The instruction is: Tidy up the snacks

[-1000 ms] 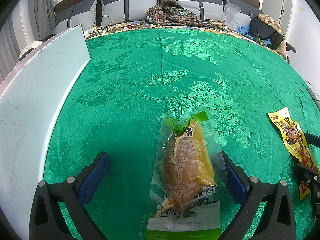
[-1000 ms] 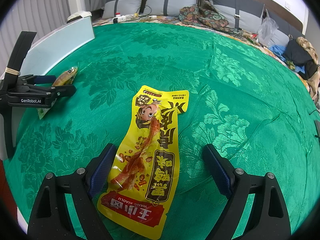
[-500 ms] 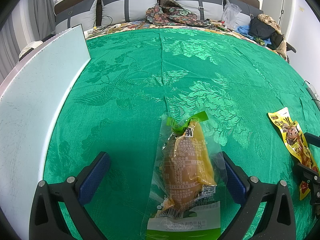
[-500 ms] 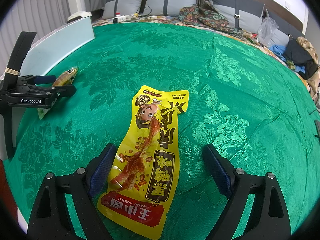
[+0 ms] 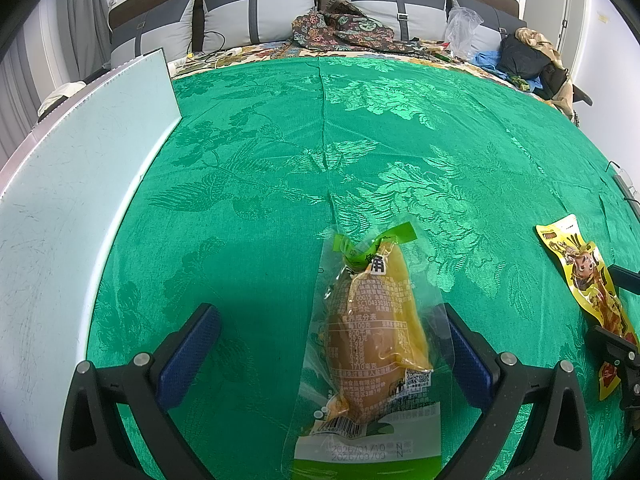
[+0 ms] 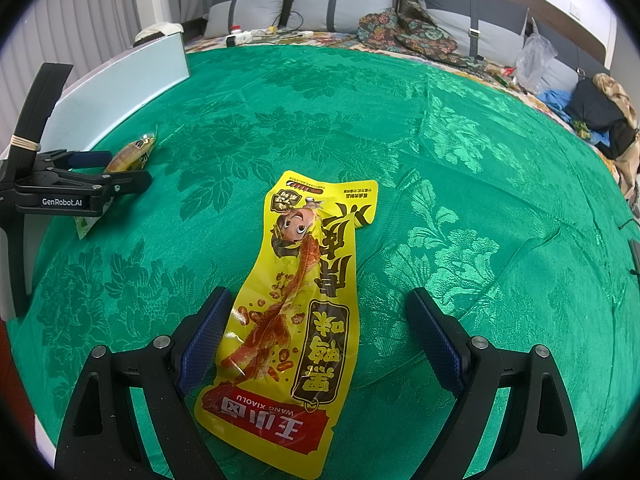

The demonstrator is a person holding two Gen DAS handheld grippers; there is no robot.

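Note:
A clear snack pack with a brown-yellow filling and green ends lies flat on the green cloth. My left gripper stands open around it, the pack nearer its right finger. A long yellow snack pouch with a cartoon face lies on the same cloth between the fingers of my open right gripper, close to the left finger. The right wrist view shows the left gripper and the clear pack at far left. The yellow pouch appears at the right edge of the left wrist view.
A pale blue-white board lies along the cloth's left side. Grey pillows, a patterned fabric heap, a plastic bag and dark clothes sit at the far end. A power strip with cables lies near the pillows.

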